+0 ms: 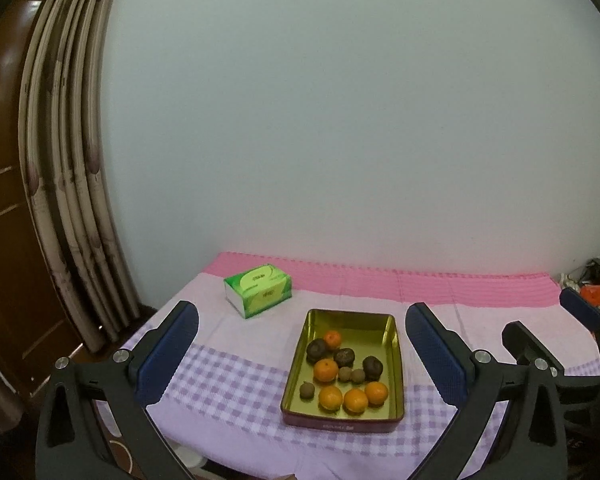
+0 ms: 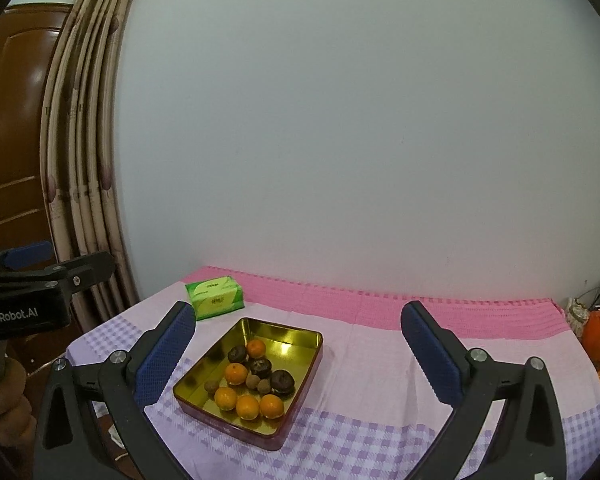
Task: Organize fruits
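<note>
Your left gripper (image 1: pixel 302 354) and right gripper (image 2: pixel 298 354) hover spread wide, holding nothing — at 12 o'clock ahead, the gold tin (image 1: pixel 396 364) holds every visible fruit: oranges (image 1: pixel 326 371), dark fruits (image 1: pixel 372 367), small brown fruits (image 1: pixel 306 391) — mingled, unsorted by kind.

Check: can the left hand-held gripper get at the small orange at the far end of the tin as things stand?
Probably yes. The left hand-held gripper is open and empty above the open tin, with nothing between. The small orange touches a dark fruit, so one finger has little room there.
</note>
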A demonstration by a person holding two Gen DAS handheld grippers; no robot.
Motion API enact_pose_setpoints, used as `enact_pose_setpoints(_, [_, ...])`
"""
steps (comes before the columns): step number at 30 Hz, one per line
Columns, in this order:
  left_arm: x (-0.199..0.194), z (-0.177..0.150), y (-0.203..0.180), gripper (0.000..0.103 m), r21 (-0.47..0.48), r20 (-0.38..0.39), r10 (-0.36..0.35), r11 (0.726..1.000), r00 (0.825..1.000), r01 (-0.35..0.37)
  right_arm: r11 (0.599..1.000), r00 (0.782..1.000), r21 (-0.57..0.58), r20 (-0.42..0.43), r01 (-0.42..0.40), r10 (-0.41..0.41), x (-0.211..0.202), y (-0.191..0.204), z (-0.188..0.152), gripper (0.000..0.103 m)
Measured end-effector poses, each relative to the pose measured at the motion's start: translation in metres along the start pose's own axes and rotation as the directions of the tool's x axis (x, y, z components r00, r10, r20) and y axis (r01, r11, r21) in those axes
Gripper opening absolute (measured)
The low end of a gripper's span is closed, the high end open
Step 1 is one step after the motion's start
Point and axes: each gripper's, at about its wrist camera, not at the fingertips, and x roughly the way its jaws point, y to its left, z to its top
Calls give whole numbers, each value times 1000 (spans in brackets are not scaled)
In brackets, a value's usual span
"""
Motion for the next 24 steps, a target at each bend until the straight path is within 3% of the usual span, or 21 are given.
enact_pose_setpoints(24, [15, -10, 0, 103, -21, -41, 27, 999, 999, -28, 999, 998, -29, -53, -17, 15, 6, 8, -6, 102])
